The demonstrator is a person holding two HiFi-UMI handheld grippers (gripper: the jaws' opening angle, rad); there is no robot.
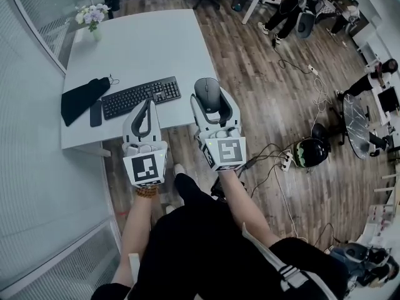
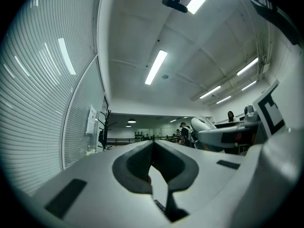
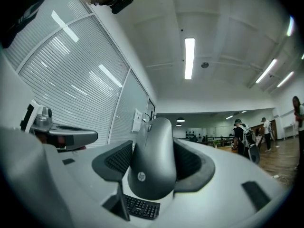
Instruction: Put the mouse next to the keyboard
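Right gripper [image 1: 214,108]: I see its two fingers spread wide, with the mouse squeezed between them.
Right pads [image 3: 118,161]: One dark pad presses on each side of the mouse, and the mouse fills the space between them.
Mouse [image 1: 208,94]: It is dark grey and sits right between the right fingers, held up off the table. Its long side runs the same way the fingers point. In the right gripper view the mouse [image 3: 152,160] has a small round logo on the end near the camera.
Left gripper [image 1: 147,108]: Its fingers are closed tip to tip. I see nothing between them.
Left pads [image 2: 135,167]: They meet at the tips, and lower down a thin slit of table shows between them.
Keyboard [image 1: 141,97]: It is black and lies flat on the table, just past the left fingertips and to the left of the right fingers. It is not touching the mouse. In the right gripper view the keyboard [image 3: 140,207] peeks out below the mouse.
Table [image 1: 144,45]: It is white and lies in front of both pairs of fingers.
Black cloth [image 1: 84,97]: It lies beyond the keyboard's left end, far left of the left fingers.
Phone [image 1: 95,112]: It is dark and flat, just beside the keyboard's left end.
Flowers [image 1: 92,16]: They stand at the far corner of the table, well away from both grippers.
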